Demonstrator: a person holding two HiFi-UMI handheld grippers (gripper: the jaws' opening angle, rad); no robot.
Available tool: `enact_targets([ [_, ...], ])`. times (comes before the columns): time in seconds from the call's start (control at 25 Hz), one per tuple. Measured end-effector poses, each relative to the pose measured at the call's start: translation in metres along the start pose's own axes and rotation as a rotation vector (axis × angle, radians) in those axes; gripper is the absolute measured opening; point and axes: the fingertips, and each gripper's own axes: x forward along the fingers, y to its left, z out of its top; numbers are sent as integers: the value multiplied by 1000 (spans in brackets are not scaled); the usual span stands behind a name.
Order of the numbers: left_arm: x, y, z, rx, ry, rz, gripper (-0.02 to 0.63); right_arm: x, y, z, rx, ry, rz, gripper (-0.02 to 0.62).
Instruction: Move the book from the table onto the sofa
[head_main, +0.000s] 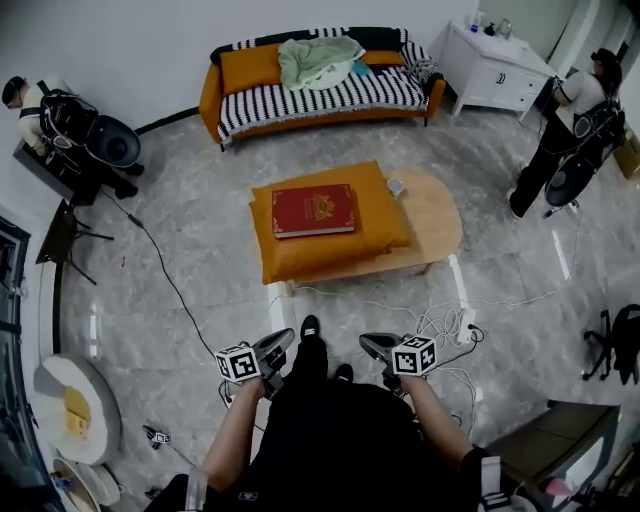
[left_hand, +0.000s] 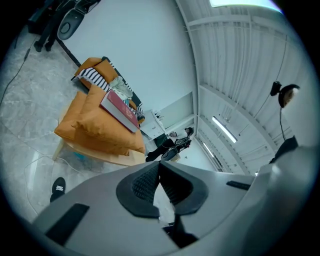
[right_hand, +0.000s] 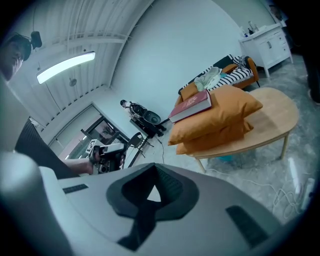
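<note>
Left tool (head_main: 278, 348) and right tool (head_main: 372, 346) are clenched empty, so step close, open them and pinch the flat red book (head_main: 314, 210).

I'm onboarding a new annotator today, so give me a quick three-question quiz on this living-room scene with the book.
1. True or false: the red book already lies on the striped sofa.
2. The book rests directly on: A) a tray, B) orange cushions, C) a stack of boxes.
3. Fill in: the left gripper and right gripper are both ____, holding nothing.
Key: 1 false; 2 B; 3 shut.
</note>
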Motion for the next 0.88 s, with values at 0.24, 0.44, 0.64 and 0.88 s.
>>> enact_targets([
  [0.24, 17, 31, 39, -20, 31, 0, 11, 22, -11, 32, 22, -7, -33, 6],
  [0.44, 38, 63, 99, -45, 17, -18, 11, 46, -24, 70, 60, -50, -64, 6],
  [0.64, 51, 96, 158, -99, 4, -38, 12, 76, -33, 107, 90, -87, -104, 8],
  [0.88, 62, 137, 208, -147, -18, -34, 18, 108, -39, 135, 105, -114, -136, 8],
])
